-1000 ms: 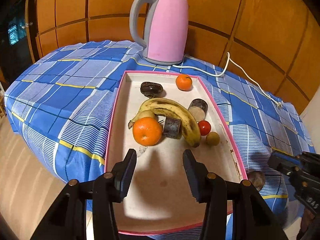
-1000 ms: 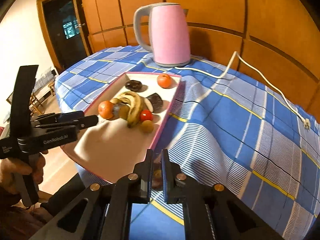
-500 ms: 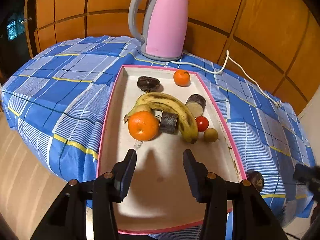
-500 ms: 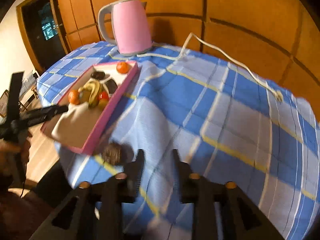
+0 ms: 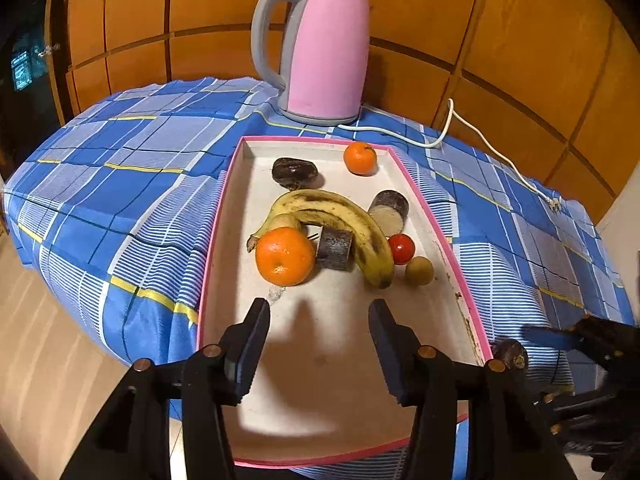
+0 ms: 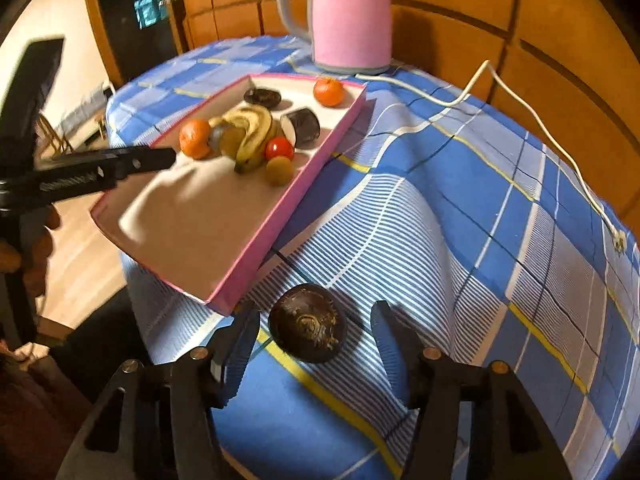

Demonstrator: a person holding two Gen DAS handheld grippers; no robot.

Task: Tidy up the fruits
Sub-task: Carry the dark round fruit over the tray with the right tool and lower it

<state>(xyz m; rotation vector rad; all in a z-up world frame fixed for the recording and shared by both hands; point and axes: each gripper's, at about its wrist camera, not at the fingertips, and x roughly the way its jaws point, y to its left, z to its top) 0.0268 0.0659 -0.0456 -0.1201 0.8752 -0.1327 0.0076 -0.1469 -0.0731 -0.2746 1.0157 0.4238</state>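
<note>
Right gripper sits at the bottom centre of its own view, jaws just been opening, now wide enough to straddle the dark round fruit. Fruit is between the fingers but neither pad touches it; clear gap on both sides, wider on the right. Nothing held.

That fruit lies on the blue checked tablecloth over the tabletop, just outside the near corner of the pink-rimmed tray, close to the table edge. In the left wrist view it shows at lower right, tucked against the tray corner.

My read on handling: small, light, skin looks wrinkled and hard-ish, rounded so it can roll or squirt out of the pads. Cloth is draped and sloping there, so a nudge could send it off the edge. I'd close across its widest middle, centred, gentle squeeze. Can't tell how soft it is.

Left gripper hangs over the bare near part of the tray, jaws moderately apart, empty, touching nothing.

Tray already carries a banana, a large orange, a small orange, a cherry tomato and other dark pieces. Pink kettle stands behind, upper centre, corded.
</note>
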